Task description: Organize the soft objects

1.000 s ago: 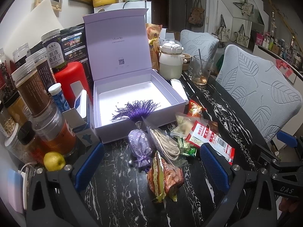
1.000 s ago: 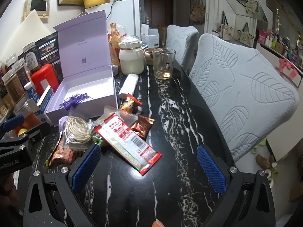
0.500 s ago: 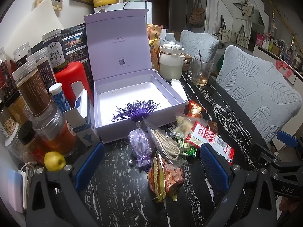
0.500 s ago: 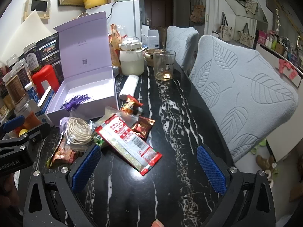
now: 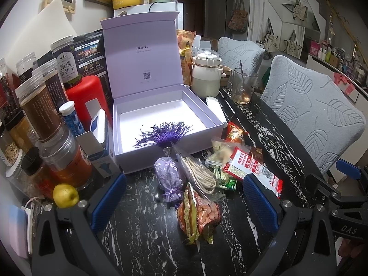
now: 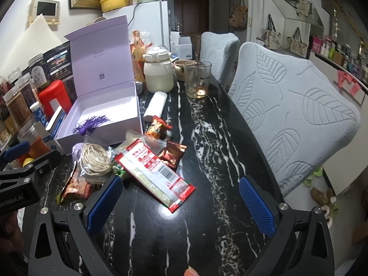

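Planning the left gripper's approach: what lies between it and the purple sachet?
Left wrist view: only bare marble table between the open left gripper and the purple sachet.

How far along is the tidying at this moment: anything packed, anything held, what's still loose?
Barely started. The lavender box sits open, holding only the purple tassel trailing over its front wall; the sachet lies outside. Nothing is in hand: left gripper and right gripper are open. Peanut bag, cord bag and red packet remain loose on the table.
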The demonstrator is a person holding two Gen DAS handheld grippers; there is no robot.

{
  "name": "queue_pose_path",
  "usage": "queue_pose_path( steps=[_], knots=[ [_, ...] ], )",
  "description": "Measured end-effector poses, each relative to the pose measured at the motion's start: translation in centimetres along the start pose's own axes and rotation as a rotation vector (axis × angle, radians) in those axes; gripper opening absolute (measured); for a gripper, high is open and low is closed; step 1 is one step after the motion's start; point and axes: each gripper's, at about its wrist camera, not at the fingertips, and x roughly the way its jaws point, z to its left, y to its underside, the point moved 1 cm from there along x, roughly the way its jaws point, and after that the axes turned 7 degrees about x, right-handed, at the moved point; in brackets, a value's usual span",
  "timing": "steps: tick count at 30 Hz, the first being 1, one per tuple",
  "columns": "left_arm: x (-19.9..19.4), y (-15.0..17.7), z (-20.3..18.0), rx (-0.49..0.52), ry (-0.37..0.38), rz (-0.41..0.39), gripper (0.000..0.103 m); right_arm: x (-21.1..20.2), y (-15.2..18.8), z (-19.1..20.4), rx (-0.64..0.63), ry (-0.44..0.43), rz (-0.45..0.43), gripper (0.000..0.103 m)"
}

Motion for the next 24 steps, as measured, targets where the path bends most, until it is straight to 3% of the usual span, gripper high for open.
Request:
queue_pose_path(
  steps=[24],
  knots=[
    [-2.3, 0.8, -0.2, 0.003, -0.016, -0.022, 0.103, -1.9, 1.0, -0.2, 0.004, -0.016, -0.022, 0.103]
  ],
)
